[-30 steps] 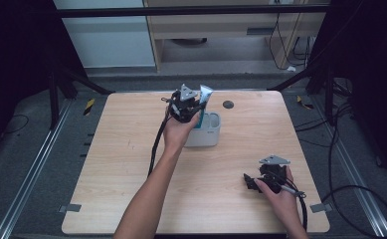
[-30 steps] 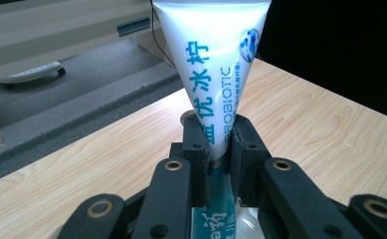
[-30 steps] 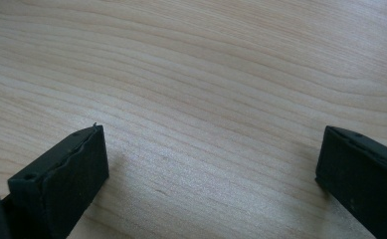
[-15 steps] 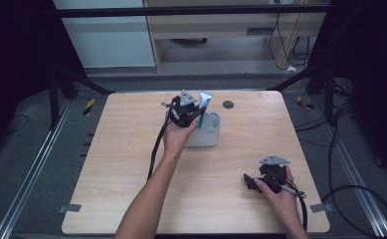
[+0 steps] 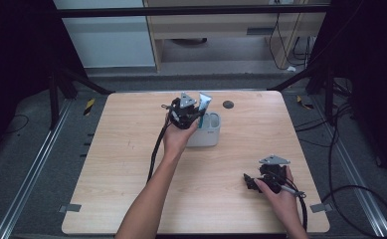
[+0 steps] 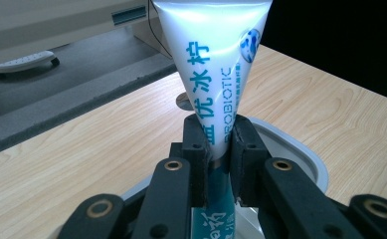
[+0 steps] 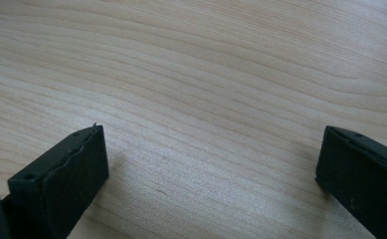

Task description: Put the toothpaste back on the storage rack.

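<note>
White-and-teal toothpaste tube (image 6: 216, 74) clamped in left claw (image 6: 220, 144), lower end already inside white oval cup (image 5: 207, 133) beneath; release left. Right claw (image 7: 211, 169) open, idle.

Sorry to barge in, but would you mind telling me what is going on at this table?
A person works at a wooden table with a gripper in each hand. The left gripper is shut on a white toothpaste tube, holding it upright over a white cup near the far middle of the table; the tube's lower end points down into the cup. The right gripper sits open near the table's front right, with nothing between its jaws.
</note>
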Tool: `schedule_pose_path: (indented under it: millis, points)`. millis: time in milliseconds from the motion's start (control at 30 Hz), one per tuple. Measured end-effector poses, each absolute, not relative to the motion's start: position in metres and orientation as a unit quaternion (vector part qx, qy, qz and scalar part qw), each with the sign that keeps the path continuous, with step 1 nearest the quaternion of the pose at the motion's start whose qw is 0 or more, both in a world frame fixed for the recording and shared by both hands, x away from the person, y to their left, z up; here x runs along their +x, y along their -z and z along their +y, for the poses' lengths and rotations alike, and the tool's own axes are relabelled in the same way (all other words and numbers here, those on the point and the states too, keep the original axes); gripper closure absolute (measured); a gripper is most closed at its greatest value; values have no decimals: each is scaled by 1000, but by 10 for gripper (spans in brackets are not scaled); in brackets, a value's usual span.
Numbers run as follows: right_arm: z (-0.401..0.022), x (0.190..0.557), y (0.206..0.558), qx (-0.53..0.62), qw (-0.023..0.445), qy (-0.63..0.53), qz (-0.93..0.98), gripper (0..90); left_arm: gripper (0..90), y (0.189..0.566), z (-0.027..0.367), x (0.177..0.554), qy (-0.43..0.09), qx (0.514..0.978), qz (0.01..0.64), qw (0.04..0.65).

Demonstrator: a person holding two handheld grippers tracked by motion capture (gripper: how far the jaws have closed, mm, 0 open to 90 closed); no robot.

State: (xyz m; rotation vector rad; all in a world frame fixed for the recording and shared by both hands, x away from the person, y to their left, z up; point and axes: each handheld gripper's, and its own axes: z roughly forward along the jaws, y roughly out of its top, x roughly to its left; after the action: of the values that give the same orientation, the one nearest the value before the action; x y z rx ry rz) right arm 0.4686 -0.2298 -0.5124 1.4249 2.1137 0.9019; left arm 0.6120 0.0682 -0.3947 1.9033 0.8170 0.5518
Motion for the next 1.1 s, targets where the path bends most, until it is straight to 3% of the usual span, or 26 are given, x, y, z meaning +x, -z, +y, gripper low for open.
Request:
schedule_pose_path:
  millis: [1100]
  points:
    - [-230, 469, 512, 514, 218, -325, 764, 3, 788, 406, 67, 611, -224, 772, 349, 482]
